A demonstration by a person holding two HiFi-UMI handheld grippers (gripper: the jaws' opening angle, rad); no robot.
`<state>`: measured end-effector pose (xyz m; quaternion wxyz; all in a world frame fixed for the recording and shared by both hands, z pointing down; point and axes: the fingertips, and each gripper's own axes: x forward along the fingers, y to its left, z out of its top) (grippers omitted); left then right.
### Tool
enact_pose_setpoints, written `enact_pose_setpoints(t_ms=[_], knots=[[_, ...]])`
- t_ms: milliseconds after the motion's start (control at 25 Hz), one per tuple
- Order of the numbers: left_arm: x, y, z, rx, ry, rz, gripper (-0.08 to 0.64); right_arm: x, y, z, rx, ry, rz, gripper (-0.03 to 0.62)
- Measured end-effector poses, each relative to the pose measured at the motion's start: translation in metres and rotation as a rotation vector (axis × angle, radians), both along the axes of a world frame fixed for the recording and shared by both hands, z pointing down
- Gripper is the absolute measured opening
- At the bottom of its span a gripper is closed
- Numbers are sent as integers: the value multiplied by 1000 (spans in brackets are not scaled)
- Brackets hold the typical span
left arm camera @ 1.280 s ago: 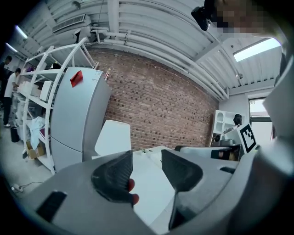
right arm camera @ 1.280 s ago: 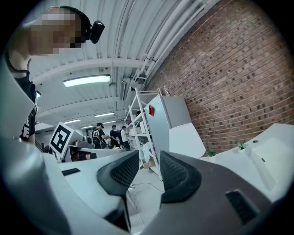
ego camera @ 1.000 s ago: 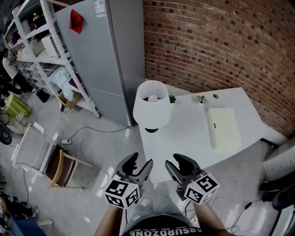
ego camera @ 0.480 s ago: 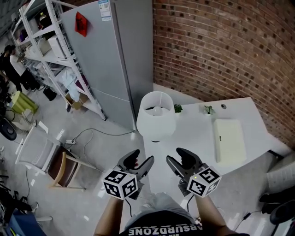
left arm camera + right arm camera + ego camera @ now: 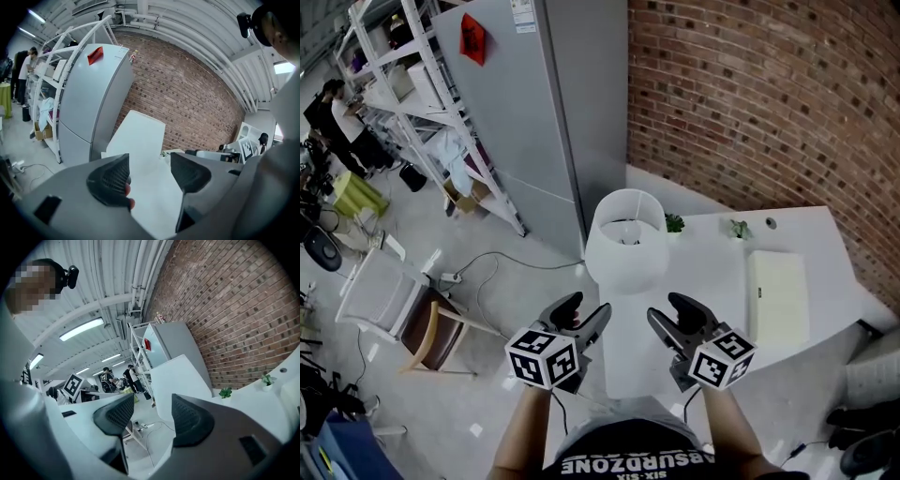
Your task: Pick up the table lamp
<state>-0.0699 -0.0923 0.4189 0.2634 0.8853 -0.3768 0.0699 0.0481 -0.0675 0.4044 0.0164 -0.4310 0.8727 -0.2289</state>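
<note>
The table lamp is now closer to my hands than a second ago. It stands upright at the left edge of the white table, beside the grey fridge. My left gripper and right gripper have just been opening their jaws and both are released, with nothing between them and not touching the shade. I judge the task only begun: reaching, grasping and lifting are all left.

"What is on the white table?"

"A white table lamp stands at ten o'clock, near the edge. A little green plant sits at eleven and a second little plant at one."

"And at three o'clock?"

"A flat white slab lies there, apart from the rest."
</note>
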Motion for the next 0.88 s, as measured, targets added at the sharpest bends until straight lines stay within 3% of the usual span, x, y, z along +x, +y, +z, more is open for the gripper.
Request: enact_pose_setpoints(t_ms=[600, 880], knots=[[-6, -51, 44, -108, 26, -42, 258, 29, -52, 35, -88, -28, -43, 251], [-13, -72, 64, -199, 96, -56, 258, 42, -73, 51, -134, -60, -53, 252]])
